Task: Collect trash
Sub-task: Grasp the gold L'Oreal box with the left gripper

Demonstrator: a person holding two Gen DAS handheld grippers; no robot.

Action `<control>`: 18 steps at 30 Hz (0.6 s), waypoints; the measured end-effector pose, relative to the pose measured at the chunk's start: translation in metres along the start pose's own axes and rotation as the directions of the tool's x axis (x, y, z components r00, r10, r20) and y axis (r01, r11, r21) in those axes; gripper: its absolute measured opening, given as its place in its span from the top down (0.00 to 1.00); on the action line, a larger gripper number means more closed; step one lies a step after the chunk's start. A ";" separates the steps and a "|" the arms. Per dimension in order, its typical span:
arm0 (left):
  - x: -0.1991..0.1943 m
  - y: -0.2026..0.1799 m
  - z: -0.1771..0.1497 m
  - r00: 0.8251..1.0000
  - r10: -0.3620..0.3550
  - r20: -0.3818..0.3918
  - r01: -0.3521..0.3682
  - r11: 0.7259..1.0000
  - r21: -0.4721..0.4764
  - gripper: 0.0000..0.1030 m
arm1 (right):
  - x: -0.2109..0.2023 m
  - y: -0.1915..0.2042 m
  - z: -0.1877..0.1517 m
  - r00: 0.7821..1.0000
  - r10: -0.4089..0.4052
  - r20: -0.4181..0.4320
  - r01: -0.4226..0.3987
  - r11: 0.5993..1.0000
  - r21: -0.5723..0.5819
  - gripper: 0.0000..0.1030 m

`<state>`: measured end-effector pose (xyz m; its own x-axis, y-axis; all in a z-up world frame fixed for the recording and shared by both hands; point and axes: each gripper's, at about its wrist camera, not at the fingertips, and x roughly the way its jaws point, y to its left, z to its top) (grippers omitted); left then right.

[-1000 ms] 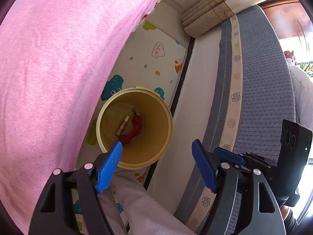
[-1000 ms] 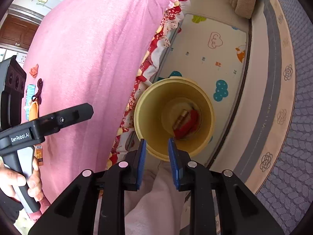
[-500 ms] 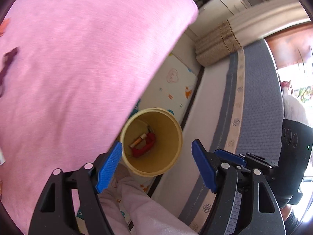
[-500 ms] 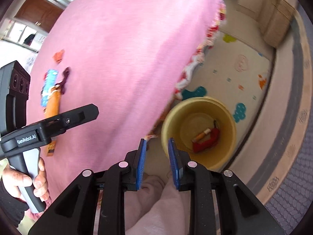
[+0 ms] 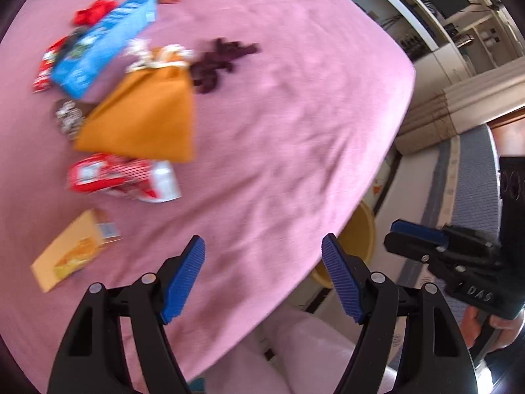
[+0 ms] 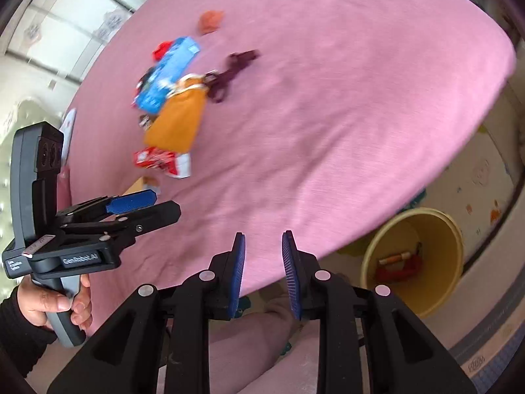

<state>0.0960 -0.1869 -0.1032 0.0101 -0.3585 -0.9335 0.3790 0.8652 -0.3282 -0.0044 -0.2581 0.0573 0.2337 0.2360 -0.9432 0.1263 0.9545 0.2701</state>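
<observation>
Over the near edge of the pink bed cover (image 5: 295, 115), my left gripper (image 5: 262, 246) hangs open with nothing between its blue pads. Trash lies up and left of it: a yellow box (image 5: 72, 252), a red-and-white wrapper (image 5: 121, 177), an orange bag (image 5: 144, 118), a blue box (image 5: 105, 49) and a dark purple scrap (image 5: 220, 62). My right gripper (image 6: 264, 239) stands at the bed's edge, its jaws a narrow gap apart and empty. The left gripper (image 6: 131, 202) shows at its left. The yellow bin (image 6: 449, 256) stands on the floor, holding a red piece (image 6: 397, 271).
The bin (image 5: 361, 239) is half hidden under the bed's edge in the left wrist view. A play mat (image 6: 485, 180) and a grey rug (image 5: 472, 170) cover the floor. A person's leg in pink trousers (image 6: 262, 344) lies below both grippers. Shelves (image 5: 426, 6) stand behind.
Both grippers have swung from above the yellow bin to over the pink bed, and the pile of trash has come into view. Neither pair of jaws has changed its opening.
</observation>
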 end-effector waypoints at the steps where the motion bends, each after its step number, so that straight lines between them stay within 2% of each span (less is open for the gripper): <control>1: -0.003 0.011 -0.003 1.000 0.012 0.002 -0.012 1.000 -0.003 0.29 | 0.006 0.013 0.003 1.000 0.005 -0.008 -0.005 1.000 -0.019 0.77; 8: -0.025 0.095 -0.021 0.993 0.114 0.020 -0.115 0.993 0.022 0.29 | 0.041 0.077 0.018 0.999 0.015 -0.045 -0.020 0.993 -0.116 0.77; 11: -0.026 0.117 -0.023 0.990 0.139 0.017 -0.140 0.989 0.039 0.29 | 0.055 0.093 0.022 0.998 0.014 -0.058 -0.022 0.990 -0.136 0.77; 18: -0.011 0.138 -0.024 0.993 0.112 -0.035 -0.107 0.987 0.118 0.28 | 0.069 0.116 0.030 0.998 0.020 -0.065 -0.029 0.990 -0.137 0.77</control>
<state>0.1258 -0.0553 -0.1420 0.0197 -0.2472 -0.9688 0.4823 0.8511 -0.2074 0.0557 -0.1367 0.0294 0.1727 0.2668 -0.9481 -0.0137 0.9632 0.2685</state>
